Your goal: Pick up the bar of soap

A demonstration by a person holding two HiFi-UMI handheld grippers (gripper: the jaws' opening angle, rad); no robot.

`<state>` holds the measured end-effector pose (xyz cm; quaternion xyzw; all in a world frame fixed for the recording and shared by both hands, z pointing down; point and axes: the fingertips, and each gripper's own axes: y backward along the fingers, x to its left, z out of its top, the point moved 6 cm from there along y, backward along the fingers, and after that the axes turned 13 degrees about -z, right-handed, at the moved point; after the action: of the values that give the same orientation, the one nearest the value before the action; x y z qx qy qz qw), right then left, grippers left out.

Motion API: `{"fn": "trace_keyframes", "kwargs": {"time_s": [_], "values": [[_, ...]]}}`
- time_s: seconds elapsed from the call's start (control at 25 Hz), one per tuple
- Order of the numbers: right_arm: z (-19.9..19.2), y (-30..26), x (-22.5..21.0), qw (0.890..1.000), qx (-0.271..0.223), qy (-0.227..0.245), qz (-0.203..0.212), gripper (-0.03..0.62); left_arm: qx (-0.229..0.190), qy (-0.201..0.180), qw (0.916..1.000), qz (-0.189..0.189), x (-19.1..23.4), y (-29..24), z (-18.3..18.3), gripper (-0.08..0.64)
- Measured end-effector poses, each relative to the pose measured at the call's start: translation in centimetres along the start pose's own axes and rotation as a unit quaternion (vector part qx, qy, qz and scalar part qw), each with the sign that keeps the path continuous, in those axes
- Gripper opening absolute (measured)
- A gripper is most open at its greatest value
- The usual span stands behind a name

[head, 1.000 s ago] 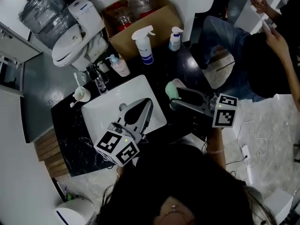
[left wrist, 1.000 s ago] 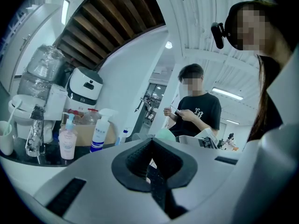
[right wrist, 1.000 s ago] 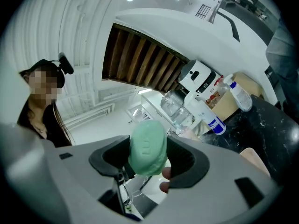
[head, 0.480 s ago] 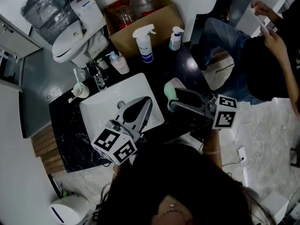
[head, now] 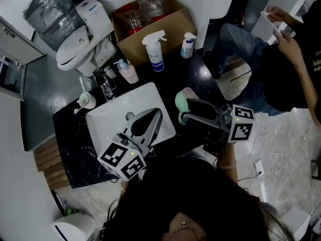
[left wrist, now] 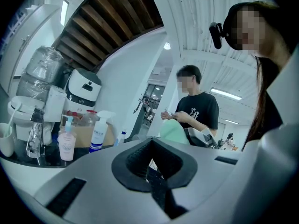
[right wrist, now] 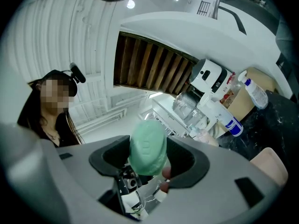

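Note:
The pale green bar of soap (head: 180, 103) is held off the black counter (head: 198, 69), with my right gripper (head: 183, 109) shut on it just right of the white sink (head: 108, 119). In the right gripper view the soap (right wrist: 147, 146) stands on end between the black pads of the right gripper (right wrist: 149, 160). My left gripper (head: 158, 113) hangs over the sink basin, its jaws shut on nothing. The left gripper view looks along the left gripper (left wrist: 152, 164) and shows the soap (left wrist: 174, 132) beyond it.
A pinkish soap dish (head: 190, 93) lies on the counter just behind the soap. A spray bottle (head: 154, 51), a small blue bottle (head: 187, 44), a pink pump bottle (head: 128, 72), a faucet (head: 105, 84) and a cup (head: 86, 100) stand along the back. A person (head: 281, 69) sits at the right.
The head view has shifted a little. Both grippers keep about the same places, and the soap stays in the right gripper.

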<state>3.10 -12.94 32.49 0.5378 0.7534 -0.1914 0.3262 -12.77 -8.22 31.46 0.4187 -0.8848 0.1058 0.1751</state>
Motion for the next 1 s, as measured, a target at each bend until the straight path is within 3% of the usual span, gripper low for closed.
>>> {"fn": "trace_keyframes", "kwargs": {"time_s": [1.0], "values": [[0.24,-0.41,0.83,1.0,-0.007,0.01,0.021,0.242,-0.003,-0.006,1.0,-0.006,-0.1,-0.13,0.5,0.005]]}}
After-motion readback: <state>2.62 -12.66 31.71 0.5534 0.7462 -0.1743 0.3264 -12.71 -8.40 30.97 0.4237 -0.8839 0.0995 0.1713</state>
